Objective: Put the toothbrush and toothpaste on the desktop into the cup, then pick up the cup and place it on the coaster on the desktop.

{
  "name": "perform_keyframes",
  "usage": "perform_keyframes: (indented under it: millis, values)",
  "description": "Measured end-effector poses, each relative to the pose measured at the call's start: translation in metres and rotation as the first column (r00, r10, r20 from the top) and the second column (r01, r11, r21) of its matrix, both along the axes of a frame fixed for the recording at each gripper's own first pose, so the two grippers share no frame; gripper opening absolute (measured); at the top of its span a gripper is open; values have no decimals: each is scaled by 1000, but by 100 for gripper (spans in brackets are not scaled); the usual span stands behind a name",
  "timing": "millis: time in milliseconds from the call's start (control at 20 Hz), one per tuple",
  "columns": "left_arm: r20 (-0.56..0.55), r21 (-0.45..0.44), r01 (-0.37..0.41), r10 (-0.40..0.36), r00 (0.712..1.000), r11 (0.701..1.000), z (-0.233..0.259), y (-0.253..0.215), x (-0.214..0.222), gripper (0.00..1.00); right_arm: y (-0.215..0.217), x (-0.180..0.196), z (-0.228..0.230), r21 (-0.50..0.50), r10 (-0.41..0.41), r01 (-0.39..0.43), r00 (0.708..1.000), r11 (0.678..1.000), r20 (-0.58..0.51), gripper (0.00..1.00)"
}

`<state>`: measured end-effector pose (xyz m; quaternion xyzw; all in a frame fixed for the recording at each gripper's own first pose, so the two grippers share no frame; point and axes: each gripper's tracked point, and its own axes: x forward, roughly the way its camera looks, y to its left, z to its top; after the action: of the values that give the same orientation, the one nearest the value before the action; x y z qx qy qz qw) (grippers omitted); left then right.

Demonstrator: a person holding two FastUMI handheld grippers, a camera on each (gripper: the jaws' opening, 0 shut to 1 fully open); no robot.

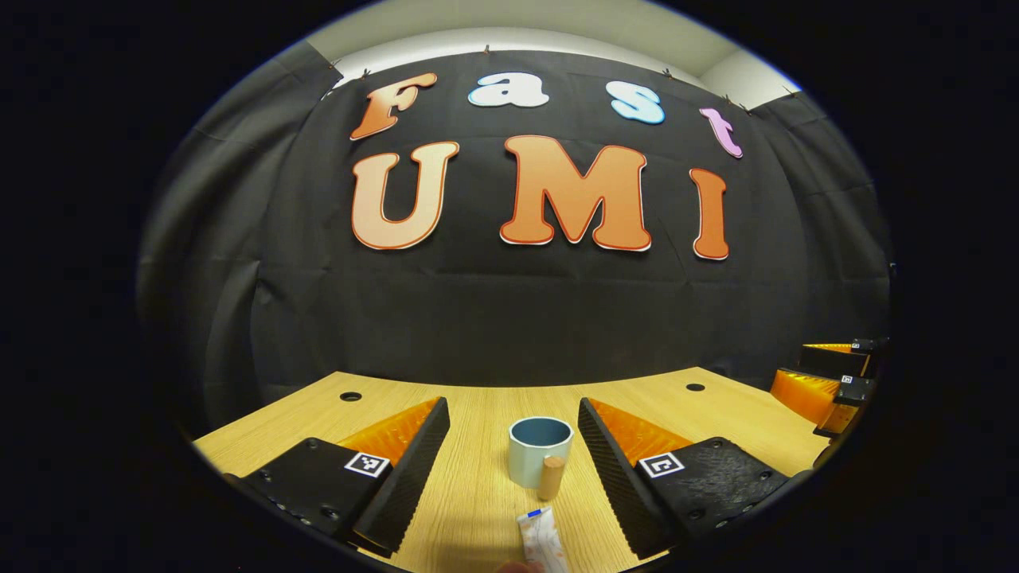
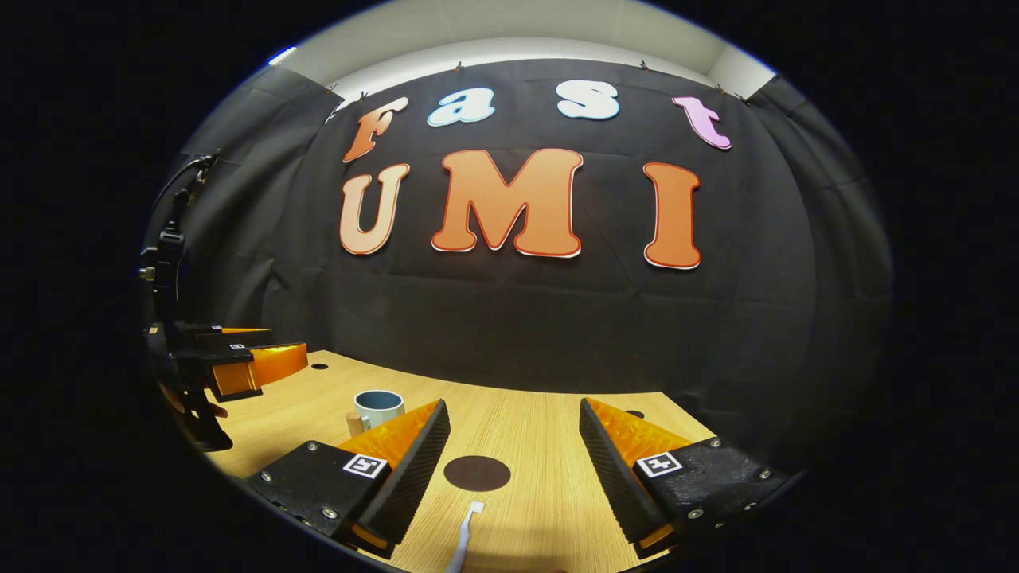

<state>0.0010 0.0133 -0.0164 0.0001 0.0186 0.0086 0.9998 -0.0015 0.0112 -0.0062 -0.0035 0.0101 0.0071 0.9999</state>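
Wooden desk (image 1: 478, 493): left hand-held gripper (image 1: 513, 469) spread wide, lined up on toothpaste (image 1: 541, 541) before the cup (image 1: 540, 451); right hand-held gripper (image 2: 513, 469) likewise spread, framing toothbrush (image 2: 466, 533) and coaster (image 2: 477, 473).

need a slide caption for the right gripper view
Open right gripper over a wooden desk, toothbrush and round coaster between its fingers, cup to the left.

The left gripper (image 1: 513, 458) has two wedge-shaped fingers (image 1: 414, 461) with ribbed inner faces, each seated in a black block with small screws and a square black-and-white marker tag. The right gripper (image 2: 513, 458) is built the same, screws glinting on its blocks. In the right gripper view the left gripper shows from the side with a dark cable rising above it.
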Motion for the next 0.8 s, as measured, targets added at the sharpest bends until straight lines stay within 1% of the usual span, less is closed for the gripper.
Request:
perform_keyframes:
  millis: [300,400,450,550,700,800]
  values:
    - [-21,-3,-11,11,1000,1000,-6,6,-3,98,5,0,-10,3,4,-4,1000,1000,-31,98]
    - [-44,1,-19,19,999,1000,-12,8,-5,98,2,-1,-19,28,-15,17,998,999,-64,98]
    - [-67,3,-23,23,997,1000,-18,10,-5,97,6,-1,-23,43,-4,7,997,999,-79,98]
    - [-94,-6,-14,14,996,1000,-26,9,-6,98,9,-2,-33,58,7,0,993,998,-117,98]
    - [-121,4,-11,12,993,1000,-29,11,-7,98,6,-2,-39,59,4,4,989,998,-149,98]
    - [-152,17,12,-10,988,1000,-34,6,-7,98,7,0,-44,67,27,-15,983,998,-181,98]
